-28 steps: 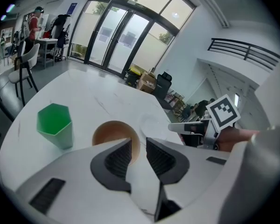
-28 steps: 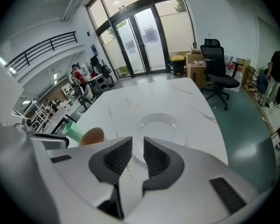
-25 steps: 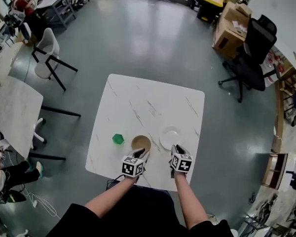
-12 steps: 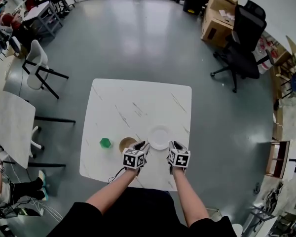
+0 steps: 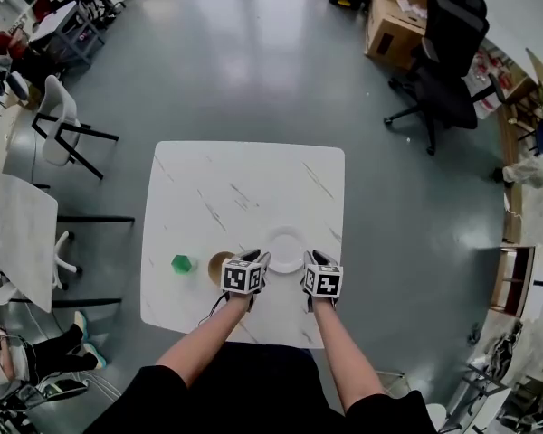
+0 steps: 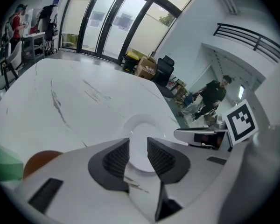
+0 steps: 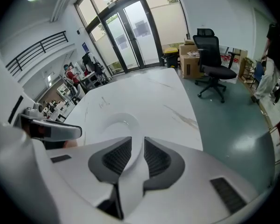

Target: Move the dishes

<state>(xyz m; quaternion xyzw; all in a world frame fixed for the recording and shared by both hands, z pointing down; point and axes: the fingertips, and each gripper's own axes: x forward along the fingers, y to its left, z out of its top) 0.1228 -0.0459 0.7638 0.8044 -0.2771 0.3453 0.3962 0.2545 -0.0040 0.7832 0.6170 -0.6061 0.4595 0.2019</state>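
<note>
A white plate (image 5: 286, 249) lies near the front edge of the white marble table (image 5: 244, 188). Left of it stands a brown bowl (image 5: 218, 263). My left gripper (image 5: 257, 259) sits between bowl and plate, and its view looks over the plate (image 6: 141, 139) with the bowl (image 6: 44, 157) at the lower left. My right gripper (image 5: 313, 259) is just right of the plate's near rim, and the plate (image 7: 113, 123) lies ahead of its jaws. Both the left gripper (image 6: 138, 150) and the right gripper (image 7: 137, 153) have jaws nearly together, with only a thin slit and nothing held.
A small green object (image 5: 181, 263) lies left of the bowl. Around the table are a black office chair (image 5: 439, 48), cardboard boxes (image 5: 394, 16) and a white chair (image 5: 59, 116). Another marble table (image 5: 18, 238) stands to the left.
Both grippers have moved forward over the table. The left one went from in front of the bowl into the gap between bowl and plate. The right one has closed in beside the plate's rim.
</note>
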